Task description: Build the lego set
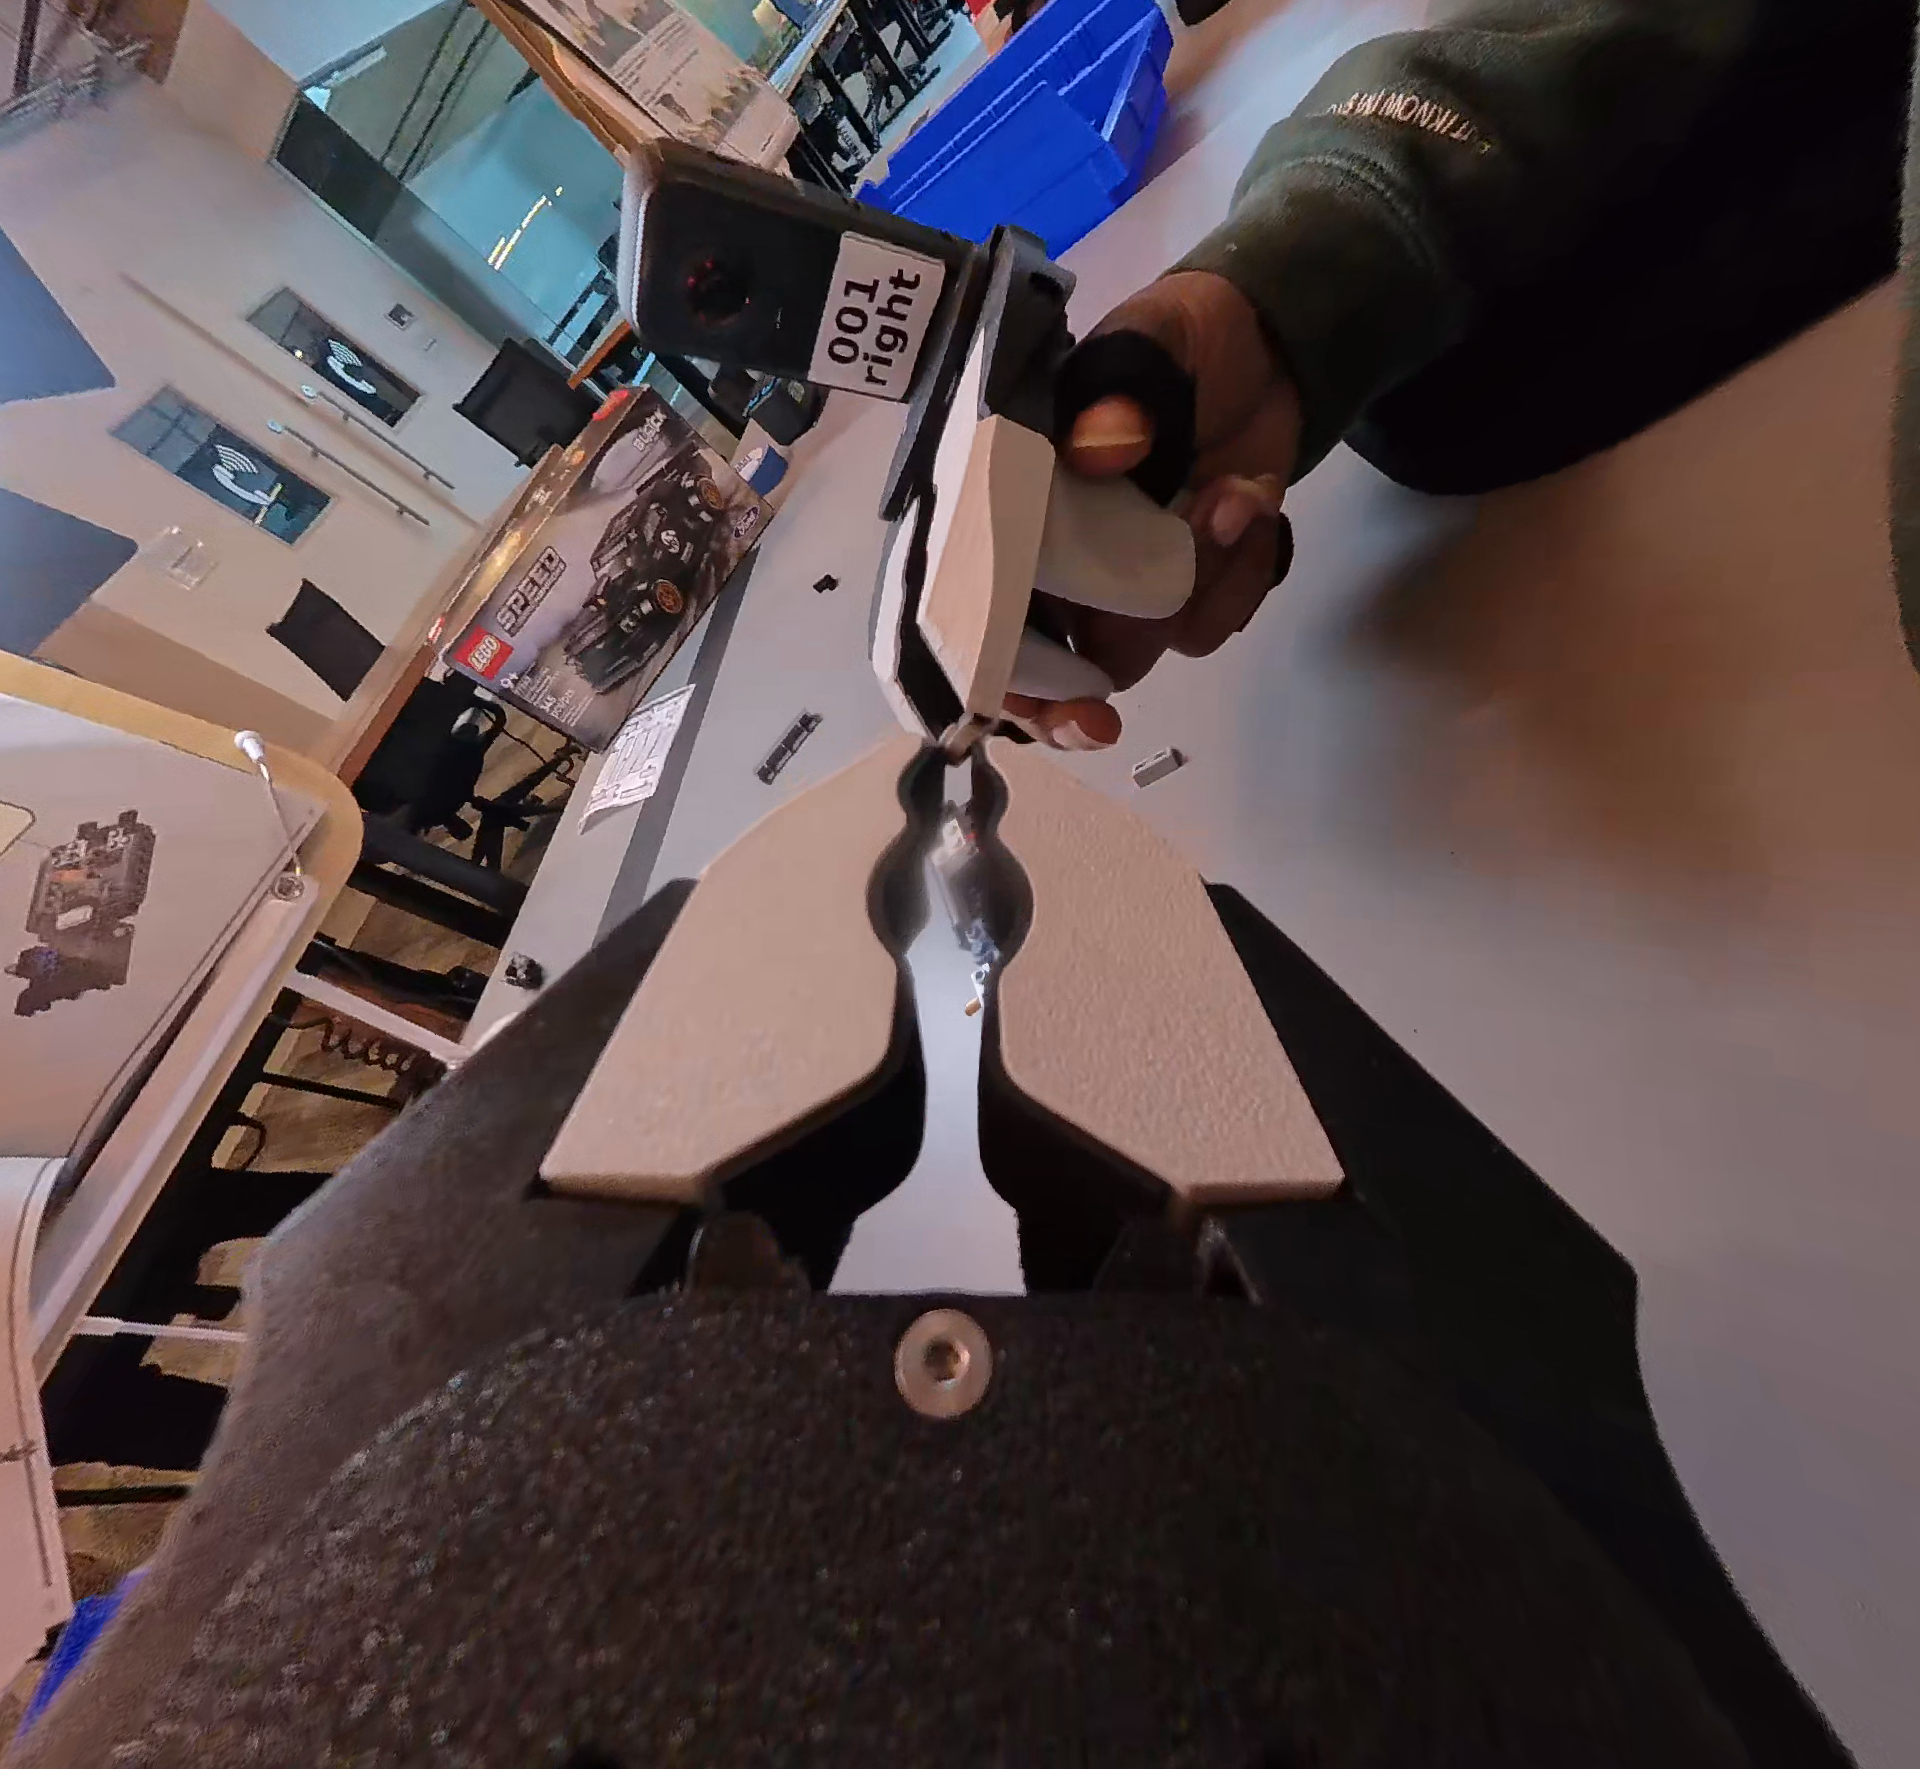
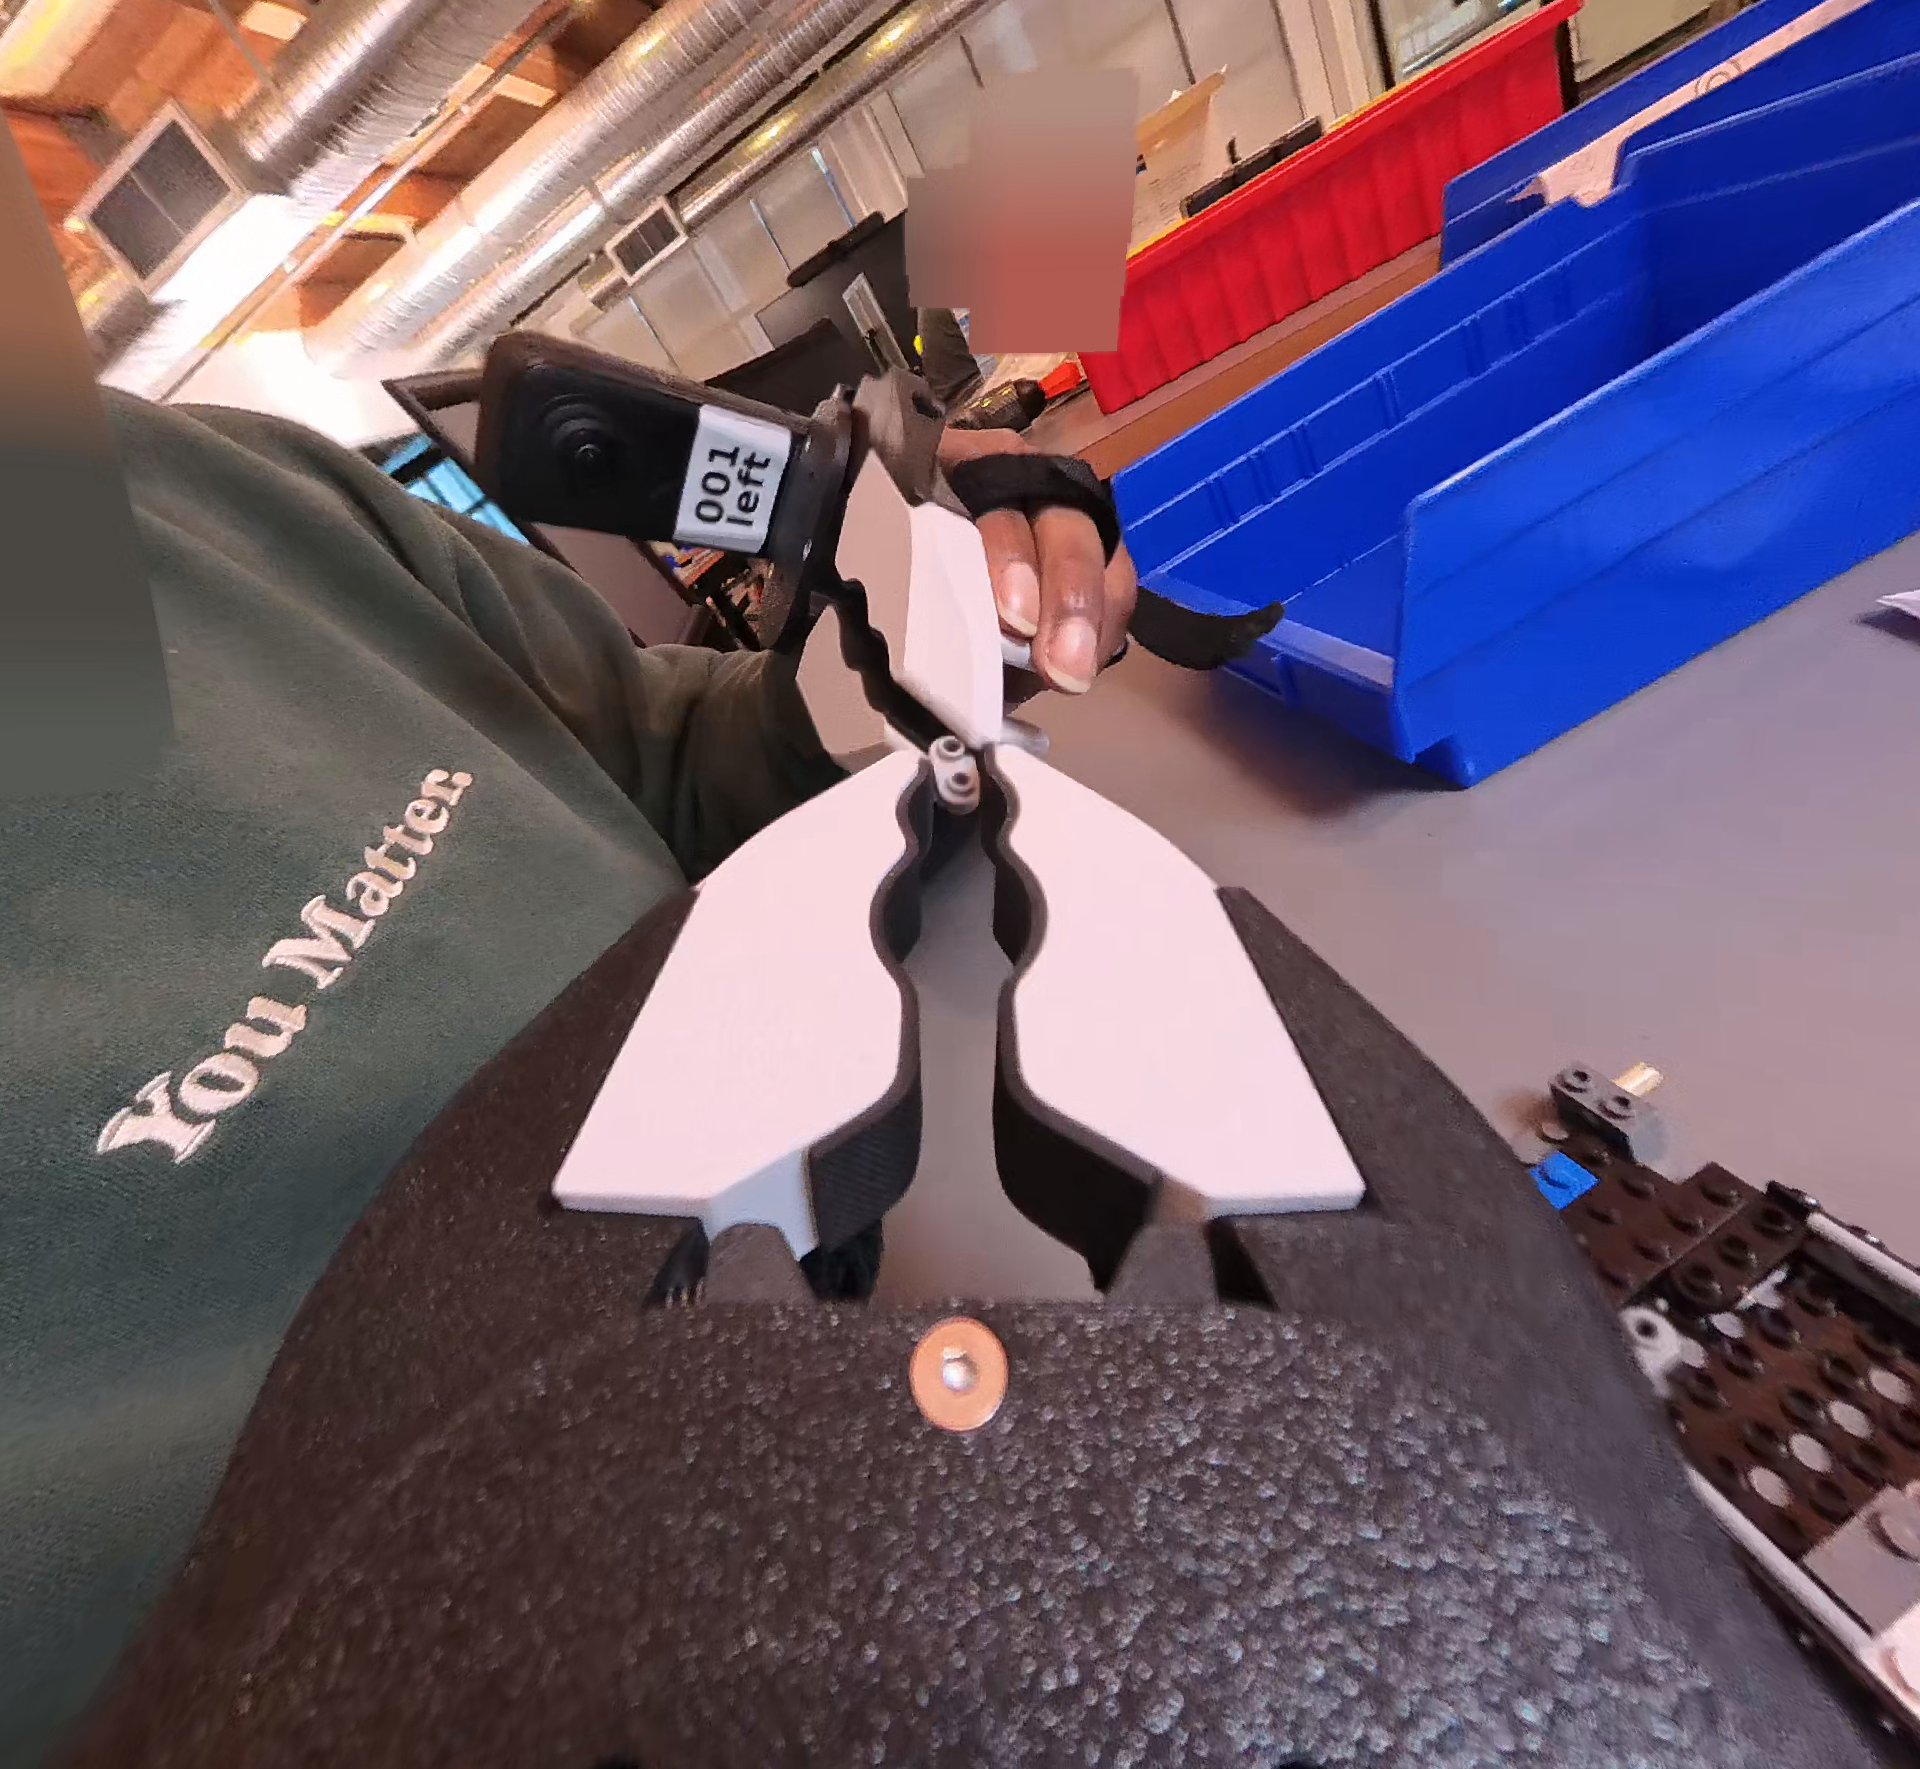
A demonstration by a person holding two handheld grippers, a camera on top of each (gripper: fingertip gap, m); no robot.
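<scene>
Left claw (image 1: pixel 951 763) and right claw (image 2: pixel 961 774) meet tip to tip above the grey table (image 1: pixel 1558 888), both pinching one small grey brick (image 2: pixel 956 774), likely to steady it. Black brick model (image 2: pixel 1766 1356) lies at four o'clock of the right claw.
</scene>
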